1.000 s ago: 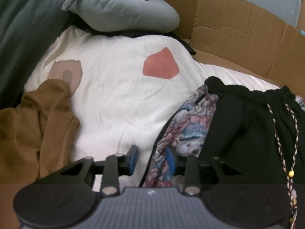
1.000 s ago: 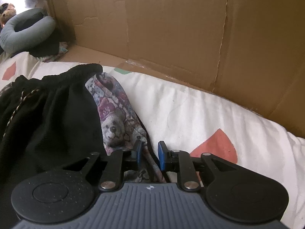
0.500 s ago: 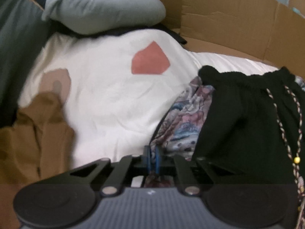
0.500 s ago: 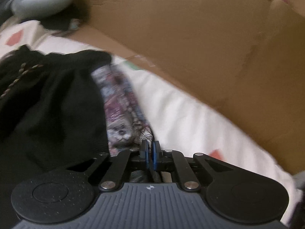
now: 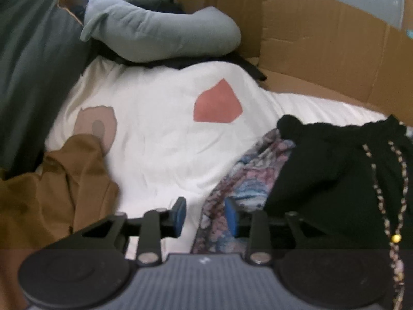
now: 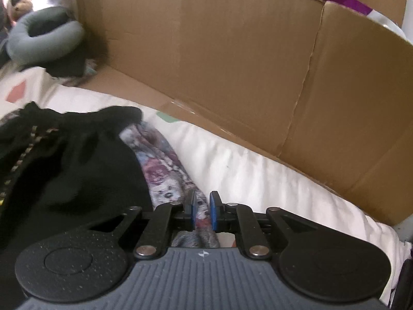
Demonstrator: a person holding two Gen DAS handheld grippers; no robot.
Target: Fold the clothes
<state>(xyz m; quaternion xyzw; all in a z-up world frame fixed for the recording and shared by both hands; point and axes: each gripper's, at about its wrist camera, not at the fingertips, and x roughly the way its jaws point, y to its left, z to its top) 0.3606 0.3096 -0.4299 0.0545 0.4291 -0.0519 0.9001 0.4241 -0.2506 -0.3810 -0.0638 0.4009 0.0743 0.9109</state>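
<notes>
Left wrist view: the left gripper [image 5: 205,215] stands with its jaws apart over the white bedspread [image 5: 160,134], gripping nothing; the printed garment [image 5: 247,175] lies bunched just beside its right pad, under the edge of the black garment [image 5: 330,170]. A brown garment [image 5: 51,193] sits crumpled toward the bed's left edge.

Right wrist view: the right gripper [image 6: 201,210] has its jaws parted, printed cloth lying loosely between them. The cardboard [image 6: 232,64] lines the far edge.

No neat fold shows; the clothes lie heaped, so folding appears to remain.
</notes>
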